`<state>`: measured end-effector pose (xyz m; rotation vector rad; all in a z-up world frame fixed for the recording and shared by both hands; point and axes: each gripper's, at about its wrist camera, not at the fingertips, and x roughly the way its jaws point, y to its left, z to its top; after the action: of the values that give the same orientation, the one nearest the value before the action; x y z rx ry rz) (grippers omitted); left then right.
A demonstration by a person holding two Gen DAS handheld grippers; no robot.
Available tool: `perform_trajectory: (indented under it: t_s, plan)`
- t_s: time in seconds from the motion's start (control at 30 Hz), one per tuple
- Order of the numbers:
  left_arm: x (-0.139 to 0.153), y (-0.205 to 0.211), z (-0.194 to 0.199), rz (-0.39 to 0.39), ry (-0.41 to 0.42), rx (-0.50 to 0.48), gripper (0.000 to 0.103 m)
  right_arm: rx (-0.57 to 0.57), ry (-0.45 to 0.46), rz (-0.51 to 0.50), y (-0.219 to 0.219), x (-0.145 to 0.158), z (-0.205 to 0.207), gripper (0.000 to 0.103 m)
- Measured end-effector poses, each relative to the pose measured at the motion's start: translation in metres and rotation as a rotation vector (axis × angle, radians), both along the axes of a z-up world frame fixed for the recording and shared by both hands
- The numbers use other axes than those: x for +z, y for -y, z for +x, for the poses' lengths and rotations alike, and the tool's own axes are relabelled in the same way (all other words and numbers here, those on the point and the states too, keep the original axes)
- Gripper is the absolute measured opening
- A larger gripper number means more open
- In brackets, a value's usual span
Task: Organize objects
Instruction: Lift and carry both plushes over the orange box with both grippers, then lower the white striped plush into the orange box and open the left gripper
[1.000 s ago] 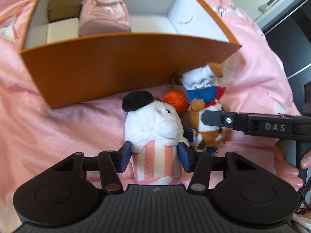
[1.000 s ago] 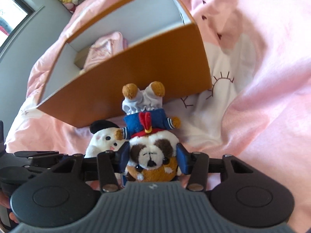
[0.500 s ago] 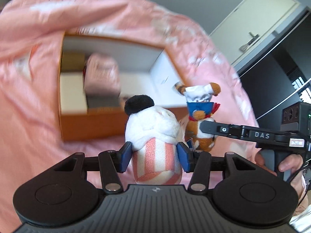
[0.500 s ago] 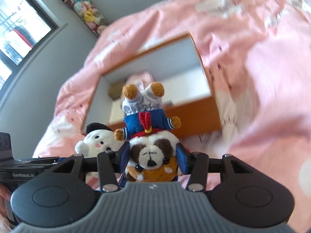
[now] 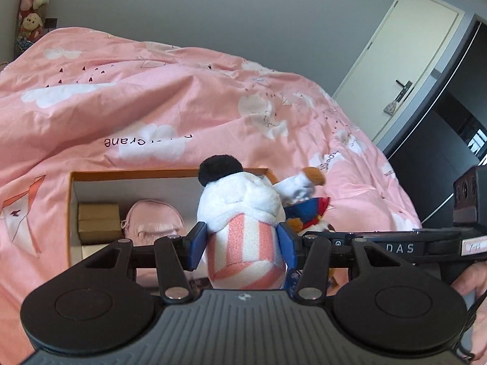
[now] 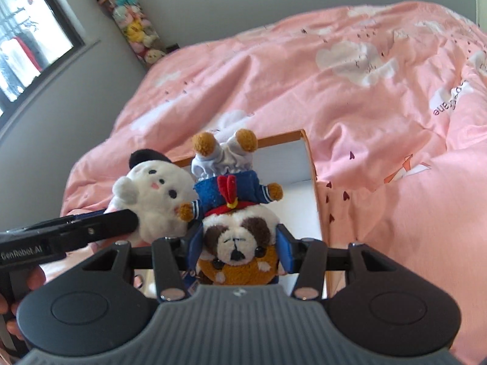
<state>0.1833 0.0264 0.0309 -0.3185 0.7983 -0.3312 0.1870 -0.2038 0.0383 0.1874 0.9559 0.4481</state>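
Left wrist view: at the far left edge a pink quilt with white clouds fills the frame, and an orange box with a white inside sits on it at lower left. Inside the box lie a brown carton and, just beside it, a pink pouch. At centre the left gripper is clamped on a white plush with a black cap and pink-striped base, its blue pads pressing both sides. Just right of it the sailor dog plush hangs upside down, and the other gripper's black body reaches in from the right edge, a hand behind it.

Right wrist view: at lower left the other tool's black arm crosses in front of the white plush. At centre the right gripper is closed on the dog plush's head, feet upward, both toys held above the box. Pink quilt covers the right side.
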Motion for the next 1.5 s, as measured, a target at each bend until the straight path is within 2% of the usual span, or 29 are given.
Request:
perform_trajectory:
  t_s: [0.2, 0.33, 0.53, 0.77, 0.9, 1.07, 1.27, 1.33, 1.5]
  plan:
    - [-0.045, 0.015, 0.038, 0.059, -0.025, 0.038, 0.057, -0.03, -0.091, -0.084, -0.016, -0.037, 0.056, 0.052]
    - [-0.064, 0.022, 0.054, 0.087, -0.028, 0.072, 0.057, -0.043, -0.129, -0.146, -0.028, -0.059, 0.081, 0.052]
    - [-0.083, 0.011, 0.068, 0.011, -0.107, 0.102, 0.059, -0.042, -0.185, -0.19, -0.036, -0.075, 0.105, 0.052]
    - [-0.094, -0.003, 0.072, -0.059, -0.156, 0.097, 0.065, 0.018, -0.161, -0.275, -0.051, -0.078, 0.109, 0.056]
    - [-0.091, -0.008, 0.07, -0.089, -0.163, 0.095, 0.078, 0.061, -0.139, -0.321, -0.057, -0.08, 0.106, 0.059]
    - [-0.082, -0.007, 0.066, -0.065, -0.158, 0.065, 0.079, 0.097, -0.111, -0.341, -0.059, -0.078, 0.102, 0.061]
    - [-0.07, -0.004, 0.061, -0.024, -0.168, 0.009, 0.063, 0.152, -0.071, -0.38, -0.061, -0.074, 0.094, 0.059]
    - [-0.069, -0.001, 0.061, -0.002, -0.174, -0.014, 0.052, 0.18, -0.046, -0.408, -0.062, -0.072, 0.089, 0.055]
    - [-0.072, 0.009, 0.06, 0.01, -0.191, -0.043, 0.05, 0.28, 0.02, -0.516, -0.062, -0.068, 0.075, 0.044]
